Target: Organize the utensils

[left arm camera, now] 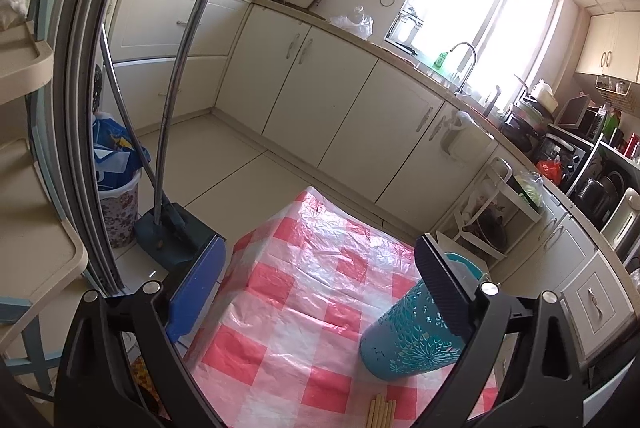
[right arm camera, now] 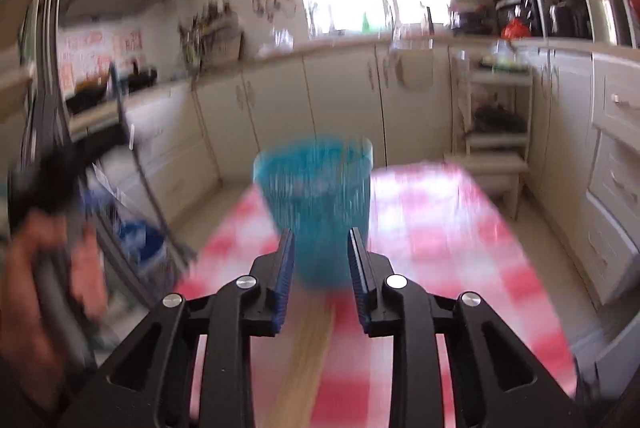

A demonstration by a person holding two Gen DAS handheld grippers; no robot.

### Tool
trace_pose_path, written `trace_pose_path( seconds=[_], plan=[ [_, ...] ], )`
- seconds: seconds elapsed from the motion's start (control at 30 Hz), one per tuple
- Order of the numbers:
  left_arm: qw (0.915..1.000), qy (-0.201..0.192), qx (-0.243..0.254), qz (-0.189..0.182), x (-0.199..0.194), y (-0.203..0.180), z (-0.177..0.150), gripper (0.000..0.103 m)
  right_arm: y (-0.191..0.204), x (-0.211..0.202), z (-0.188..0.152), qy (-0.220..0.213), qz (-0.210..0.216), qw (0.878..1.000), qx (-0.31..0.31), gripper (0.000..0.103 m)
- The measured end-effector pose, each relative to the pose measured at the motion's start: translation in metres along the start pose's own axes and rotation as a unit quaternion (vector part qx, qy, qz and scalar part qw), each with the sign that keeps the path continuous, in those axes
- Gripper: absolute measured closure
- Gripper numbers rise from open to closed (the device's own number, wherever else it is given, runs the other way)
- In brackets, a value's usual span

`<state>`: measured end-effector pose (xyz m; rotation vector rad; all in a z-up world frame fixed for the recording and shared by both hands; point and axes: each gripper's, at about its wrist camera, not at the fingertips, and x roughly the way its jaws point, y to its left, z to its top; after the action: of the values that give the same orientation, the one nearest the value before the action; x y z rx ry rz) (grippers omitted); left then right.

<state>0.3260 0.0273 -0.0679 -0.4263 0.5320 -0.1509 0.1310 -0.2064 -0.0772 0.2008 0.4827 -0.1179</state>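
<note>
chopsticks (left arm camera: 382,411): cut by bottom edge | holder (right arm camera: 316,204): motion-blurred

A thin, crinkled, glossy plastic sheet in red-and-white checks (left arm camera: 304,292) covers the counter. On it stands a teal plastic holder with a pierced floral pattern (left arm camera: 408,340), matt; just beside its base lie pale, smooth wooden chopsticks (left arm camera: 382,410). The blue finger pads (right arm camera: 285,280) are ribbed.

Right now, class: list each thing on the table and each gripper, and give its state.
Teal utensil holder: upright, on the checked tablecloth.
Chopsticks: bundled, lying flat near the holder, not in it.
Left gripper: open wide, holding nothing.
Right gripper: open, empty, pointed at the holder; view blurred.
</note>
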Motion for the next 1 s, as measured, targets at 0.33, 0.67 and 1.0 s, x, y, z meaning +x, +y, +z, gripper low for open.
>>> trace_pose_path(
  seconds=[0.33,0.67,1.0],
  plan=[
    [0.9991,0.014,0.04,0.004,-0.014,-0.002,-0.024,0.009,-0.014,0.076,-0.071,0.191,-0.013,0.981,0.024,0.082],
    [0.9885,0.093,0.117,0.025,0.011,-0.007,-0.046,0.009,-0.007,0.112,-0.061,0.203,-0.024,0.979,0.008,0.082],
    [0.9681,0.158,0.194,0.02,0.033,-0.03,-0.087,0.009,-0.008,0.114,-0.058,0.207,0.002,0.978,0.014,0.082]
  ],
)
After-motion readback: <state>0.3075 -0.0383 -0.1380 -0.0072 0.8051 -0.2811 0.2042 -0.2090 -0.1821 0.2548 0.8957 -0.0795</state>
